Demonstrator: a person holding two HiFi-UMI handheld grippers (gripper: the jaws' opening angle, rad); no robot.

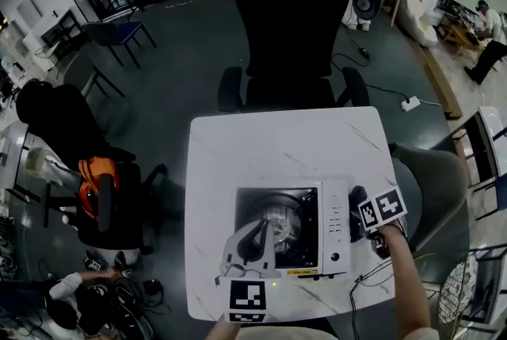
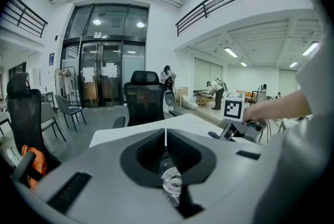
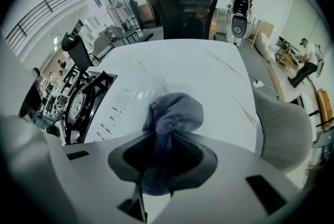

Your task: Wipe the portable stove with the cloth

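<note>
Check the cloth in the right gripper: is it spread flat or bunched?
Bunched. The cloth is a crumpled wad pinched in the right gripper, bulging out past its jaws with no flat layer showing.

Blue-grey cloth (image 3: 175,113); white stove (image 1: 337,212), black in the middle; white worktop (image 1: 277,144), faintly grey-veined; black office chair (image 1: 289,21).
</note>
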